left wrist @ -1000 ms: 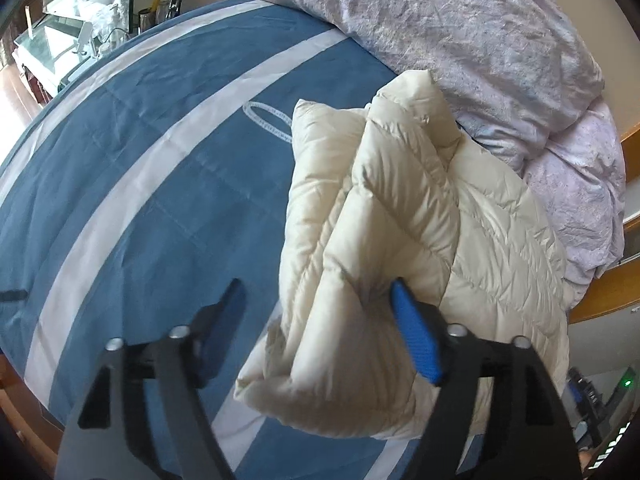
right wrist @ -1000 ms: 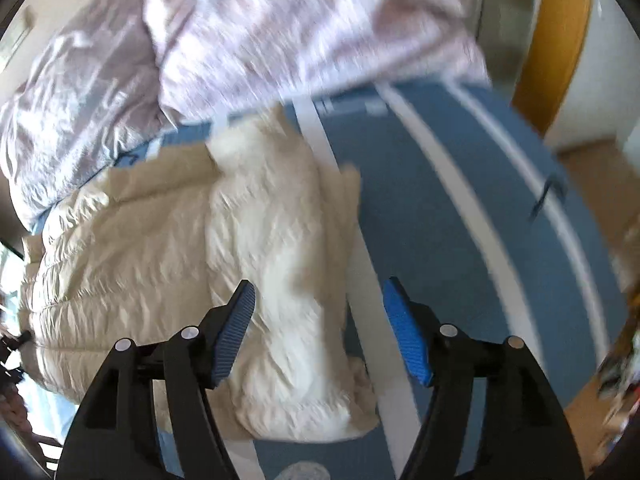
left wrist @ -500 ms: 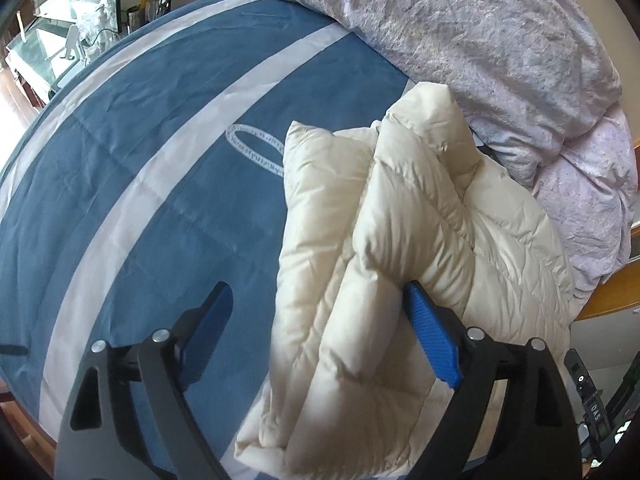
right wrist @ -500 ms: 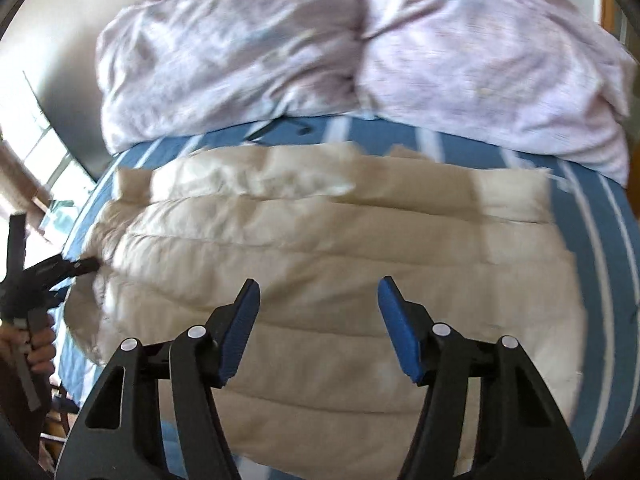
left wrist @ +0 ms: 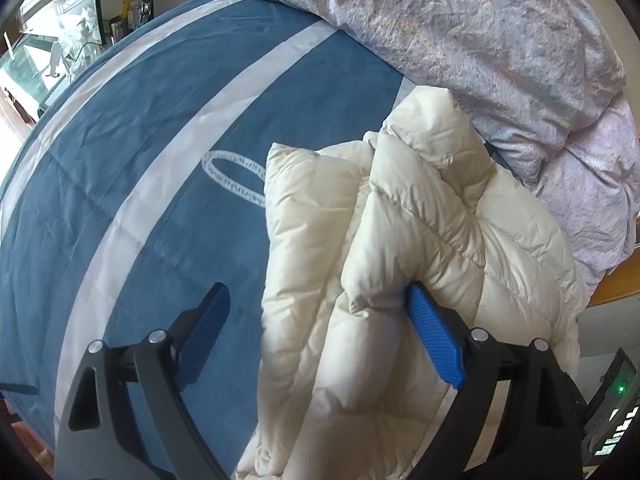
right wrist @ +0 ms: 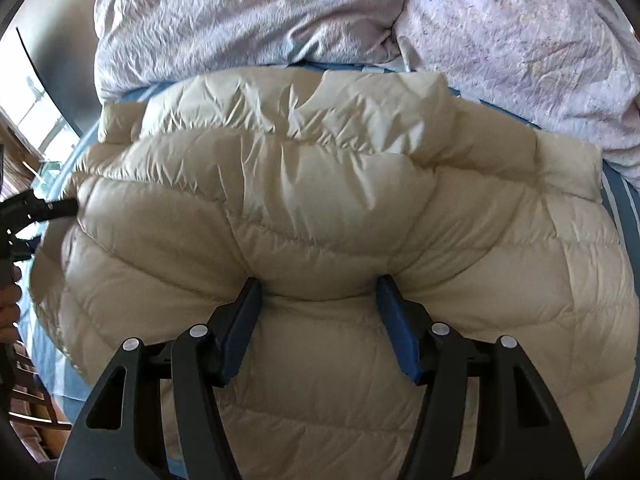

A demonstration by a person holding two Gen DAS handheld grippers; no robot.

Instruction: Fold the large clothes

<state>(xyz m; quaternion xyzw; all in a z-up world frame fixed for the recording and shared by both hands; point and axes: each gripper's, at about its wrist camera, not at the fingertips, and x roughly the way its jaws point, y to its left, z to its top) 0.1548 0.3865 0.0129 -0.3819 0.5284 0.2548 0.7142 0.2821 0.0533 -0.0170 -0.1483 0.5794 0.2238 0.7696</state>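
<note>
Both hand-held grippers stand with their fingers spread wide and clamp nothing. Seen from the left wrist view, the left gripper [left wrist: 318, 322] has its left blue pad over the blue bedspread [left wrist: 132, 152], clear of any cloth, while its right pad presses against a puffy fold of the cream down jacket [left wrist: 400, 264]; the bulk of that fold sits between the two fingers, but the jaws are not closed on it. Left of the jacket, the bedspread shows pale stripes and a white oval ring mark [left wrist: 234, 178], whose right end runs under the jacket's edge. At the far upper left, beyond the bed, a cluttered glass-topped surface [left wrist: 36, 68] is visible. The jacket lies bunched lengthwise on the right part of the bed, its far end touching the lilac crumpled duvet [left wrist: 460, 36] heaped at the head.

From the right wrist view, the left gripper [right wrist: 48, 208] shows small at the left edge, its tip at the jacket's left end. The right gripper [right wrist: 318, 300] is low over the middle of the down jacket [right wrist: 320, 208], both blue pads sunk against a raised quilted bulge that swells between them without being pinched. The jacket spreads broadly across the frame, with the duvet [right wrist: 280, 16] just behind it and slivers of bedspread [right wrist: 618, 196] at the right.
</note>
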